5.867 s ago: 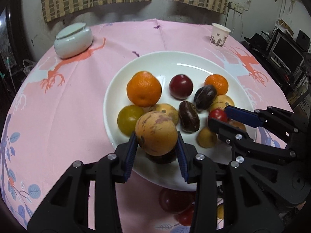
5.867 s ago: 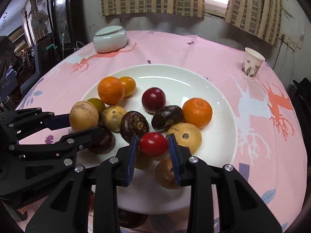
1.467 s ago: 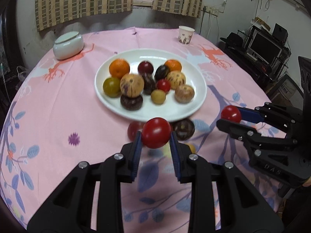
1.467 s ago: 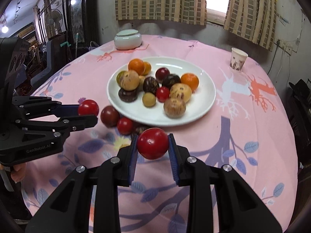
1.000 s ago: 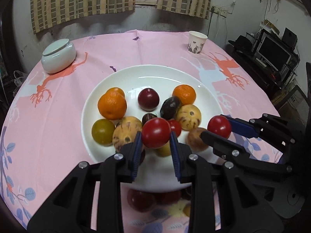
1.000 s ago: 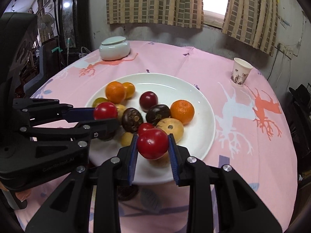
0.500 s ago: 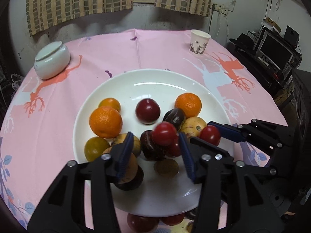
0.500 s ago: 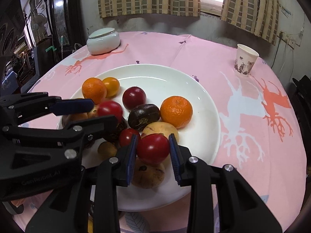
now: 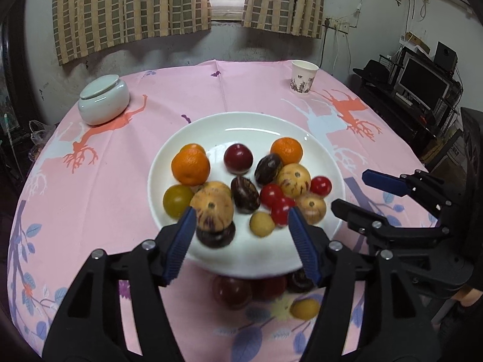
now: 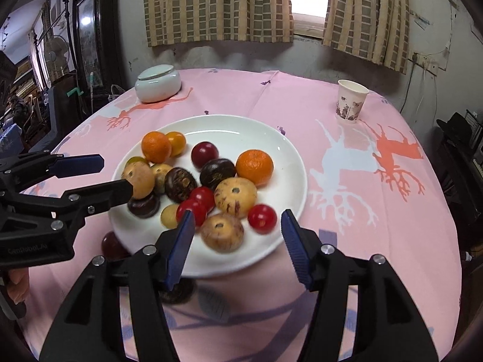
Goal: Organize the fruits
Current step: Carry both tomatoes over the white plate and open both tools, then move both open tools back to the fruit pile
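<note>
Fruits: most of them lie in a heap on the white plate (image 9: 211, 259), in the middle of the worktop (image 9: 99, 199) with its pink cloth.
Red tomatoes: three small ones are on the plate; one (image 10: 262, 218) lies alone near the right rim, free between the right fingers' tips, and two (image 9: 279, 203) touch each other by the speckled yellow fruits.
Oranges: one (image 9: 190, 167) at the left of the heap, one (image 9: 286, 150) at the far right, and a dark red plum (image 9: 238, 159) between them.
Other fruits on plate: dark purple ones, speckled yellow ones, a small pale yellow one (image 9: 262, 224) and a greenish one (image 9: 177, 200) at the left edge.
Fruits off the plate: a dark red one (image 9: 231, 292), a dark one and a small yellow one (image 9: 305, 309) lie on the cloth just in front of the plate's near rim.
Left gripper (image 9: 241, 238): its fingers stand apart and hold nothing; they have just been opening, over the near part of the plate.
Right gripper (image 10: 235, 238): its fingers are apart too, just opened, and no pad presses on a fruit.
Farther things: a pale lidded jar (image 9: 103, 99) at the far left of the worktop, a paper cup (image 9: 304, 77) at the far right, and checked curtains (image 9: 129, 6) on the wall behind.
</note>
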Available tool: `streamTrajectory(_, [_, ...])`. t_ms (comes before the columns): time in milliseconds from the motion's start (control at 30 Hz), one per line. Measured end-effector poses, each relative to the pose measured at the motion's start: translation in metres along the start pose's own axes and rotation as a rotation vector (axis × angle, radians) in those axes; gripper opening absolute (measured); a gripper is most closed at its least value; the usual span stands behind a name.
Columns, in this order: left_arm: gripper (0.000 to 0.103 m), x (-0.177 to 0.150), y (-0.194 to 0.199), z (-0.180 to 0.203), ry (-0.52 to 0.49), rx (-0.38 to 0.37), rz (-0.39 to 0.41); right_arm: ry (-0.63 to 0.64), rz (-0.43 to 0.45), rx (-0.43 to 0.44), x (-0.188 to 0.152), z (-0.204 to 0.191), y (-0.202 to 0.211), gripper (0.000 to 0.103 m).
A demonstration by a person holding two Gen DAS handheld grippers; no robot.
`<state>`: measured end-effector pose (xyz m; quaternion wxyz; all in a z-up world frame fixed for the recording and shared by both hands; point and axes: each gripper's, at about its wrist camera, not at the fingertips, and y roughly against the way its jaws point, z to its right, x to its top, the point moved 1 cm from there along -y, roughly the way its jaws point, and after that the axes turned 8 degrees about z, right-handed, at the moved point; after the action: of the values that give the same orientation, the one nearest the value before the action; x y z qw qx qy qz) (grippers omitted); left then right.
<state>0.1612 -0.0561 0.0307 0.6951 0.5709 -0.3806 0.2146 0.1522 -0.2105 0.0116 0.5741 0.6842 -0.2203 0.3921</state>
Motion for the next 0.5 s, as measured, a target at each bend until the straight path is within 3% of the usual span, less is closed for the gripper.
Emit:
streamTrajectory(233, [0.074, -0.039, 0.025, -0.003, -0.021, 0.021, -0.006, 0.044, -0.046, 0.052, -0.038, -0.028, 0.023, 0.060])
streamTrajectory(500, [0.082, -0.075, 0.039, -0.004, -0.056, 0.051, -0.009, 0.072, -0.105, 0.108, -0.067, -0.061, 0.019, 0.060])
